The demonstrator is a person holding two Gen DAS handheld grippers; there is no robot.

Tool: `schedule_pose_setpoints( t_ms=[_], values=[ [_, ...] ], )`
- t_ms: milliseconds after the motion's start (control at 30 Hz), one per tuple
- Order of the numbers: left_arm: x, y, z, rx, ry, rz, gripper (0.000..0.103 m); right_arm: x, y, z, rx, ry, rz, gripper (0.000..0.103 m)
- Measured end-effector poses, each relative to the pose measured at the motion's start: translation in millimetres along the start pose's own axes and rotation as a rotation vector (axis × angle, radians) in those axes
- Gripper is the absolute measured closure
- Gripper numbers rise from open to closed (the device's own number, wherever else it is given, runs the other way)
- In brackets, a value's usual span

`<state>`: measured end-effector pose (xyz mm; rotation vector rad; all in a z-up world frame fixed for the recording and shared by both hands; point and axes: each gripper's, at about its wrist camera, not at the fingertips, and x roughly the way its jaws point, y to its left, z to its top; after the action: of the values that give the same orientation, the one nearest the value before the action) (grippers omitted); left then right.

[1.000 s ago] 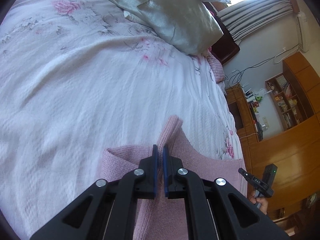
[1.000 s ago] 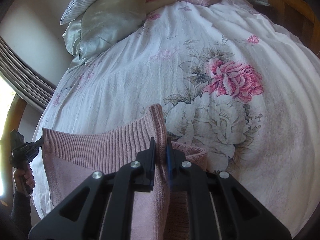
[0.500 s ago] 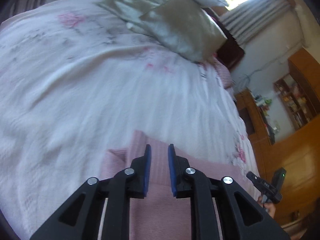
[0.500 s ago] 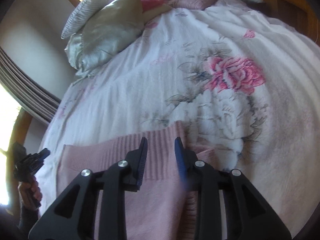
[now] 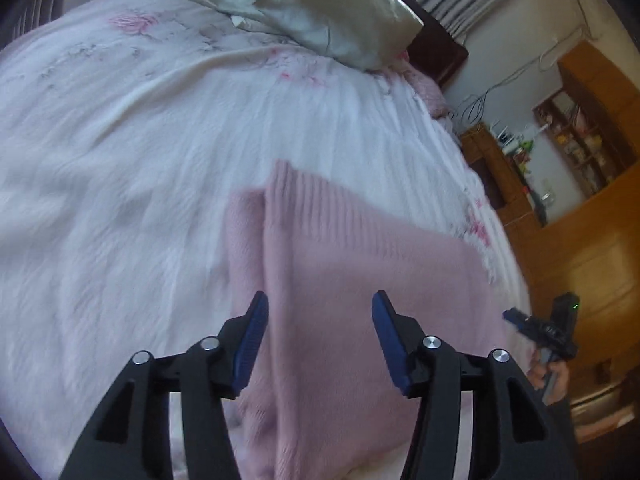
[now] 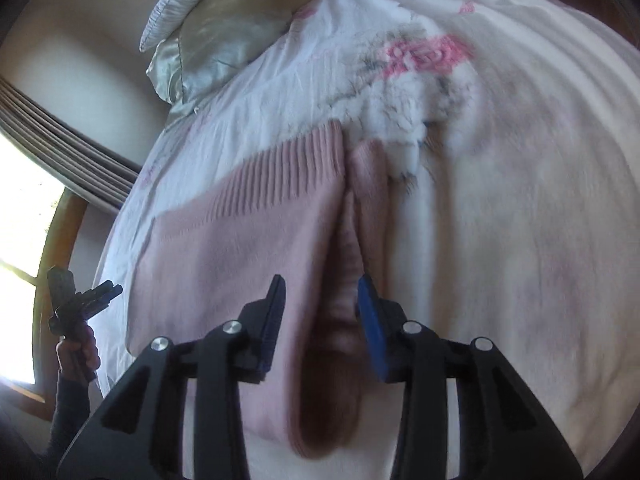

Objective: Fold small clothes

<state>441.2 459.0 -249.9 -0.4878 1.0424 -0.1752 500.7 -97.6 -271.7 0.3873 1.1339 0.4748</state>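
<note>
A pink knitted garment (image 5: 340, 272) lies folded on the white floral bedspread (image 5: 120, 140), ribbed hem at its far edge. My left gripper (image 5: 318, 304) hovers above its left part, open, nothing between the blue pads. In the right wrist view the same pink garment (image 6: 248, 248) spreads left of a raised fold, and my right gripper (image 6: 320, 292) stands open over that fold, holding nothing. The right gripper (image 5: 540, 330) also shows at the bed's right edge in the left wrist view, and the left gripper (image 6: 80, 296) at the left edge of the right wrist view, held in a hand.
Silvery pillows (image 5: 328, 12) lie at the head of the bed, with a striped pillow (image 6: 168, 12) beside them. Wooden shelves and cabinets (image 5: 580, 152) stand right of the bed. Curtains (image 6: 48, 152) and a bright window are on the other side.
Both grippers have let go of the pink garment's hem and opened wide. They have pulled back and up, and the garment now lies flat on the bed.
</note>
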Motion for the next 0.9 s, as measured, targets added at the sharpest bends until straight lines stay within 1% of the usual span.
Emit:
schedule_pose_setpoints(
  t_ms=[33,67,100,133,167,200,233,267,333,367,400,433,467,500,533,567,600,633,667,700,733,800,833,867,900],
  values=[
    [6,2,-11,0.004,0.037,0.008,0.046,2,-3,-9,0.015,0.017,0.012,0.063],
    [14,4,-20,-0.001,0.077,0.005,0.046,5,-4,-15,0.028,0.035,0.02,0.059],
    [22,4,-26,-0.004,0.107,0.011,0.046,10,-4,-21,0.04,0.064,0.035,0.059],
    [28,4,-29,0.004,0.112,0.029,0.047,17,-4,-24,0.055,0.098,0.061,0.06],
    [32,4,-32,0.02,0.101,0.079,0.055,22,-3,-24,0.055,0.109,0.049,0.079],
    [36,7,-32,0.006,0.11,0.111,0.064,22,-1,-25,0.039,0.1,-0.009,0.093],
    [36,12,-31,-0.031,0.113,0.105,0.069,24,-3,-24,0.058,0.097,-0.023,0.093],
    [34,15,-30,-0.058,0.11,0.096,0.072,23,-6,-25,0.095,0.094,-0.012,0.094],
    [22,18,-31,-0.097,0.094,0.068,0.074,18,1,-30,0.09,0.08,-0.008,0.094],
    [12,19,-34,-0.111,0.073,0.046,0.075,11,5,-32,0.094,0.072,0.016,0.088],
    [0,19,-37,-0.12,0.045,0.015,0.076,3,7,-37,0.103,0.065,0.053,0.074],
    [-13,19,-41,-0.125,0.02,-0.032,0.074,-7,10,-43,0.102,0.059,0.073,0.064],
    [-23,19,-46,-0.132,0.007,-0.07,0.059,-16,15,-48,0.087,0.047,0.059,0.051],
    [-32,19,-53,-0.138,-0.011,-0.086,0.051,-23,20,-55,0.06,0.038,0.036,0.049],
    [-35,17,-60,-0.129,-0.013,-0.086,0.044,-25,23,-62,0.047,0.047,0.03,0.048],
    [-31,14,-67,-0.11,0.012,-0.074,0.043,-23,24,-69,0.044,0.071,0.028,0.048],
    [-21,12,-73,-0.099,0.047,-0.05,0.043,-17,23,-73,0.038,0.094,0.011,0.053],
    [-8,11,-80,-0.1,0.077,-0.016,0.043,-10,21,-78,0.03,0.11,-0.034,0.062],
    [7,13,-87,-0.095,0.119,0.027,0.044,-2,18,-81,0.026,0.134,-0.072,0.078],
    [16,14,-93,-0.085,0.124,0.075,0.047,4,12,-81,0.039,0.126,-0.086,0.082],
    [19,16,-96,-0.083,0.107,0.097,0.054,5,6,-81,0.069,0.116,-0.081,0.083],
    [19,19,-96,-0.114,0.1,0.093,0.055,5,0,-80,0.114,0.106,-0.059,0.082],
    [17,19,-94,-0.115,0.108,0.091,0.055,1,4,-80,0.102,0.102,-0.058,0.081],
    [13,19,-93,-0.111,0.124,0.085,0.055,-6,8,-81,0.088,0.092,-0.053,0.072],
    [8,19,-92,-0.112,0.149,0.065,0.056,-15,13,-81,0.079,0.074,-0.054,0.066]
  ],
)
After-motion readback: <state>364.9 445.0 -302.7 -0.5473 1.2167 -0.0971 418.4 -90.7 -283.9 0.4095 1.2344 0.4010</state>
